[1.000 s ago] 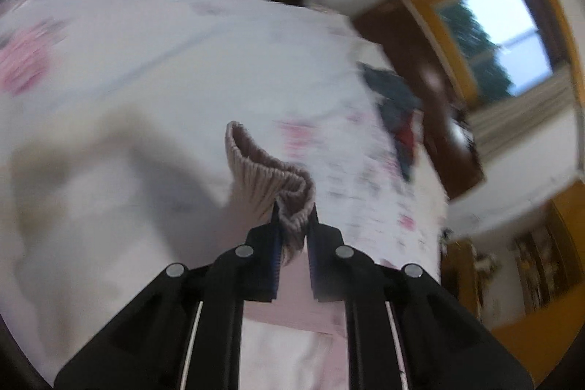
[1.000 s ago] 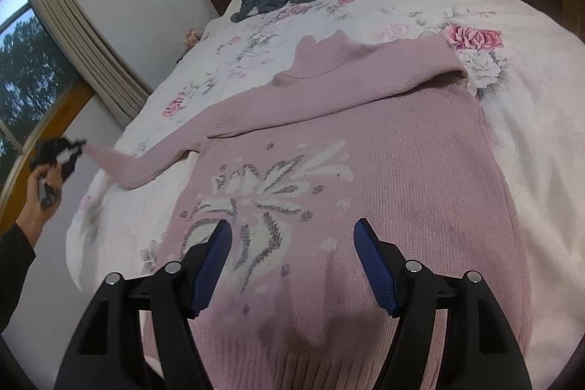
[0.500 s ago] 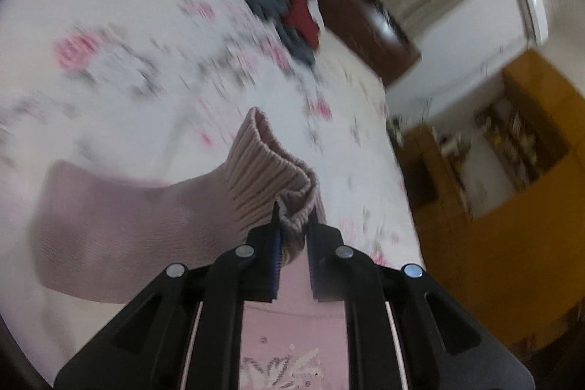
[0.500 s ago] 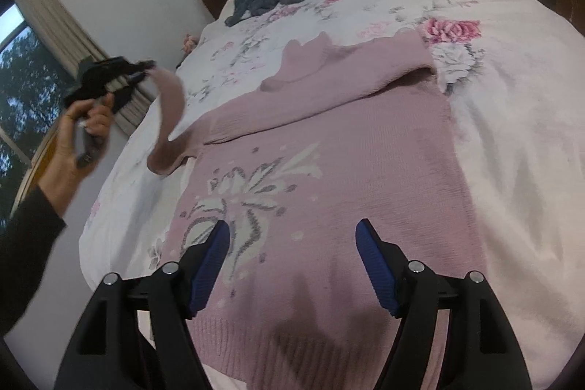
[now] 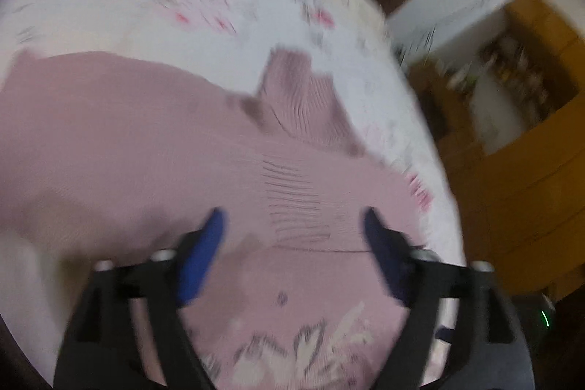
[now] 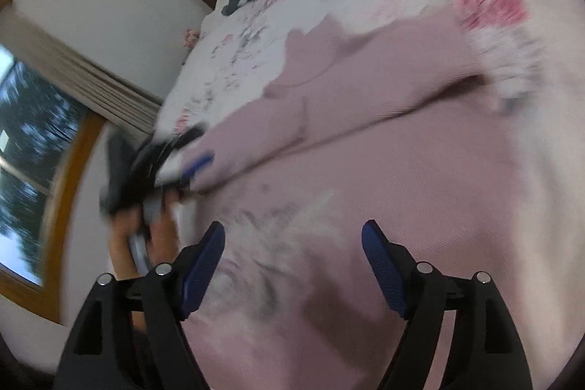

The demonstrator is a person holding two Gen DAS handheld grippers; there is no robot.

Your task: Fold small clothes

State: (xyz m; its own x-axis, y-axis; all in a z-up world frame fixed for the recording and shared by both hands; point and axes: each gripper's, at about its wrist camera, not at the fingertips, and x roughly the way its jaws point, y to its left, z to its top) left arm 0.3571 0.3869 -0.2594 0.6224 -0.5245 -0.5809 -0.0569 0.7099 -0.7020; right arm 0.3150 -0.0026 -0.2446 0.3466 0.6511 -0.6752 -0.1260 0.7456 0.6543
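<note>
– Where's the pink sweater (image 6: 384,192)?
– Spread flat on the floral bed (image 6: 256,35), sleeve folded across its chest.
– The hand-held grippers?
– Left hand-held gripper (image 5: 292,229) and right hand-held gripper (image 6: 292,236) both gape wide, empty, above the sweater.

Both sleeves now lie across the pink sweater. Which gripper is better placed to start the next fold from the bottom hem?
Probably right. The right gripper hangs open over the sweater body near the hem; the left gripper, also open, is up by the collar.
</note>
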